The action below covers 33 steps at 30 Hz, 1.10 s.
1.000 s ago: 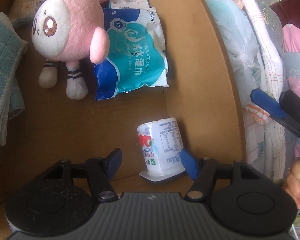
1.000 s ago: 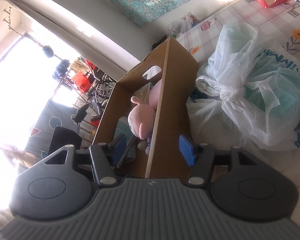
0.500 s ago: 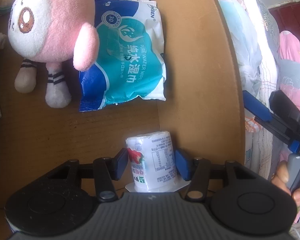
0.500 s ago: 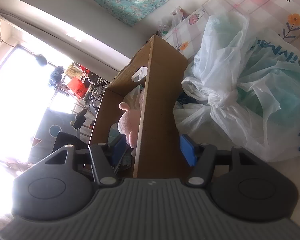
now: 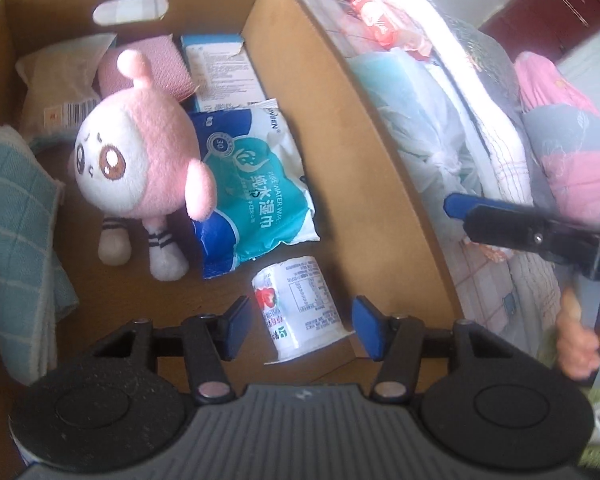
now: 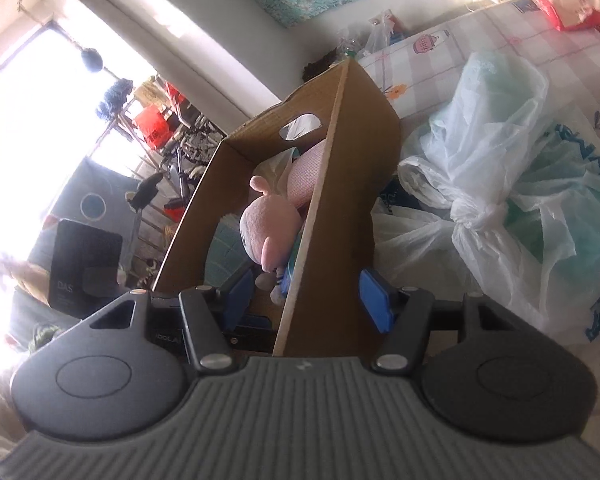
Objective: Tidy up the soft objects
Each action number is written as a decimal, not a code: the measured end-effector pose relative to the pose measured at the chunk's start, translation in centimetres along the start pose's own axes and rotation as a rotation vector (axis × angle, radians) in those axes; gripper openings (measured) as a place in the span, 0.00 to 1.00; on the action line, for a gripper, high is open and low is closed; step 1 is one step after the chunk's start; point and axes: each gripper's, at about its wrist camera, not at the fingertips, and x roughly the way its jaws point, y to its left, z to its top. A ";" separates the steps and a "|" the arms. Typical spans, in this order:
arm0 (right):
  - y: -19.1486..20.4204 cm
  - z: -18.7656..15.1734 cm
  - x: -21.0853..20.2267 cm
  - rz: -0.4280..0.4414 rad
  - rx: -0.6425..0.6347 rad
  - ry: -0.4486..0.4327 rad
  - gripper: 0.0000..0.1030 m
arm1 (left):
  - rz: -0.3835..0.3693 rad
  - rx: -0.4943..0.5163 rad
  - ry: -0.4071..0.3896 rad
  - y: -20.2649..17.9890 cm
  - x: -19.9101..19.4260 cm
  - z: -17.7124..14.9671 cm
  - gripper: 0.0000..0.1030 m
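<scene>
A cardboard box [image 5: 352, 128] holds a pink plush toy [image 5: 140, 168], a blue wet-wipes pack [image 5: 256, 192], a teal checked towel [image 5: 12, 232] and a white strawberry yogurt cup [image 5: 296, 308] lying on its side. My left gripper [image 5: 300, 326] is open above the box floor, its blue fingers on either side of the cup, apart from it. My right gripper [image 6: 306, 300] is open and straddles the box's right wall [image 6: 320, 240] without gripping it. It also shows in the left wrist view [image 5: 456, 206], outside the box.
Tied plastic bags [image 6: 500, 184] lie right of the box on a checked bedcover [image 6: 500, 40]. A pink tissue pack [image 6: 564, 0] sits far back. A paper packet [image 5: 56, 92], a pink cloth [image 5: 148, 64] and a flat carton [image 5: 220, 68] fill the box's far end.
My left gripper was shut close around the yogurt cup half a second ago; now it has opened and pulled back, leaving the cup on the box floor. The right gripper shifted slightly along the wall.
</scene>
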 end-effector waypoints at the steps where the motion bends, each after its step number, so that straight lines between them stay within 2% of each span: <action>1: 0.9 0.3 0.1 -0.014 -0.063 0.020 0.58 | 0.004 0.043 -0.003 -0.3 -0.4 -0.3 0.54; 3: 2.9 0.8 0.3 -0.036 -0.200 0.075 0.58 | 0.021 0.132 0.008 -0.8 -0.9 -0.9 0.53; 6: 5.2 1.4 1.0 -0.044 -0.332 0.172 0.54 | 0.052 0.184 0.045 -1.0 -0.3 -1.3 0.47; 8: 6.4 1.5 1.7 -0.031 -0.385 0.230 0.47 | 0.037 0.173 0.085 -0.5 0.4 -1.3 0.36; 11: 8.4 1.4 3.0 -0.014 -0.476 0.319 0.40 | -0.010 0.163 0.139 0.3 1.6 -1.0 0.35; 13: 9.5 1.5 3.9 -0.016 -0.516 0.371 0.36 | -0.018 0.177 0.171 0.4 2.3 -0.8 0.30; 18: 11.8 1.7 6.5 -0.026 -0.607 0.531 0.28 | -0.023 0.181 0.215 0.7 3.8 -0.6 0.29; 19: 12.1 1.8 6.9 -0.033 -0.623 0.549 0.27 | -0.030 0.165 0.219 0.9 4.1 -0.6 0.24; 20: 12.3 1.8 7.3 -0.043 -0.633 0.566 0.25 | -0.034 0.151 0.221 1.0 4.3 -0.6 0.15; 23: 12.2 1.9 8.5 -0.066 -0.642 0.612 0.23 | -0.051 0.108 0.170 1.6 3.8 -0.7 0.11; 26: 11.9 2.0 8.9 -0.071 -0.642 0.625 0.22 | -0.099 0.037 0.118 2.5 2.7 -0.5 0.10; 28: 11.8 2.2 9.0 -0.074 -0.640 0.621 0.22 | -0.096 0.021 0.087 2.8 2.0 -0.5 0.10; 33: 11.6 2.9 9.5 -0.086 -0.641 0.611 0.22 | -0.121 -0.053 0.070 4.2 1.5 -0.1 0.10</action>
